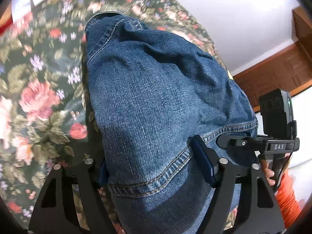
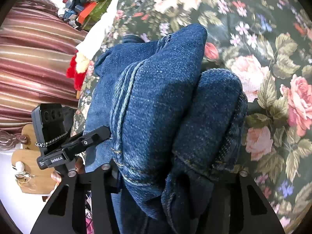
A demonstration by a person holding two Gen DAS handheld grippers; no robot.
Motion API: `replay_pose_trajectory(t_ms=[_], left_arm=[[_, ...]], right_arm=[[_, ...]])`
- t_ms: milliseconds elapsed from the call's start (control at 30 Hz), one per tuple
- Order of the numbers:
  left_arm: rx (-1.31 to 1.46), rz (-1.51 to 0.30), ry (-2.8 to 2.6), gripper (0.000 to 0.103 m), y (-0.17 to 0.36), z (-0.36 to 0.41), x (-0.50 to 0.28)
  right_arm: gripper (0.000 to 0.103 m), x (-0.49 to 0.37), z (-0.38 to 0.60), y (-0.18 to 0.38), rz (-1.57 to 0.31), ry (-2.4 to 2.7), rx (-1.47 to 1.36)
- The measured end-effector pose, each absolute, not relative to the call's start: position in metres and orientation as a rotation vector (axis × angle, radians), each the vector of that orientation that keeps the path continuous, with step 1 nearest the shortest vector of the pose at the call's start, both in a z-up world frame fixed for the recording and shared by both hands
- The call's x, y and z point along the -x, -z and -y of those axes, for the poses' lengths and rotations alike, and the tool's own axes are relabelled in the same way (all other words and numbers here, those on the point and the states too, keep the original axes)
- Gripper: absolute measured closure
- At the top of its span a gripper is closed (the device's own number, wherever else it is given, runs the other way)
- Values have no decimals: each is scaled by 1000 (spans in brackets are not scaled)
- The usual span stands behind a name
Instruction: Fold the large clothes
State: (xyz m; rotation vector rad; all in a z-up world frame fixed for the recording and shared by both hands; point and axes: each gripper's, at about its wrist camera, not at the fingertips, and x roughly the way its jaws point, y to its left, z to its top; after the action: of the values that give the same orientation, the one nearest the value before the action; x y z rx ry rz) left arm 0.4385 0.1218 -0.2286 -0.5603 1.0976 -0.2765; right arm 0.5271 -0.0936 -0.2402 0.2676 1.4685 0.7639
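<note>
A pair of dark blue denim jeans (image 1: pixel 152 97) hangs lifted over a floral bedspread (image 1: pixel 35 78). My left gripper (image 1: pixel 154 167) is shut on a stitched hem edge of the jeans; one blue pad (image 1: pixel 202 161) shows against the cloth. In the right wrist view the jeans (image 2: pixel 165 107) are bunched in thick folds, and my right gripper (image 2: pixel 175 177) is shut on them near a seam. The fingertips are mostly hidden by denim. The other gripper shows at the side of each view, at right (image 1: pixel 276 136) and at left (image 2: pixel 58 142).
The floral bedspread (image 2: pixel 273 78) covers the bed below. Striped pink curtains (image 2: pixel 35 58) and a pile of small items (image 2: pixel 83 9) are at left. A white wall and wooden trim (image 1: pixel 273 74) are at right. A red and white cloth (image 2: pixel 80 66) lies at the bed edge.
</note>
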Motion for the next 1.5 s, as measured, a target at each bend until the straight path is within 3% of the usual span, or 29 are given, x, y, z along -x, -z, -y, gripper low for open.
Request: replay_pose_trajectory(t_ms=[167,500,667,933,1267,1367,1500], left_arm=[[515,-1037,283,38,182,-135,-417],[413,-846,243,39,78,-165,-368],[407,-836,197,39,56,-195,-350],[402,-942,122,39,99,-237,-328],[471,-1152,39,37,231,-266,-347],[398,-1127,23,31,232,-257,-349],[323,-1118,-5,29,231,-249,-351]], right_arm=[[60,-508,83,198,-1397,-777,-193],[61,-467,48,93,-1203,-853,-152],[62,-449,27,67,-1149,-887,-169],[62,-433,-19,108,-1260,-938,-246],[61,-435,-66,252,-1507,-858,-280],[53,-448,-66,277,-1532,-834,-285],[44,-461,-58,286,-1586,-869,-311]])
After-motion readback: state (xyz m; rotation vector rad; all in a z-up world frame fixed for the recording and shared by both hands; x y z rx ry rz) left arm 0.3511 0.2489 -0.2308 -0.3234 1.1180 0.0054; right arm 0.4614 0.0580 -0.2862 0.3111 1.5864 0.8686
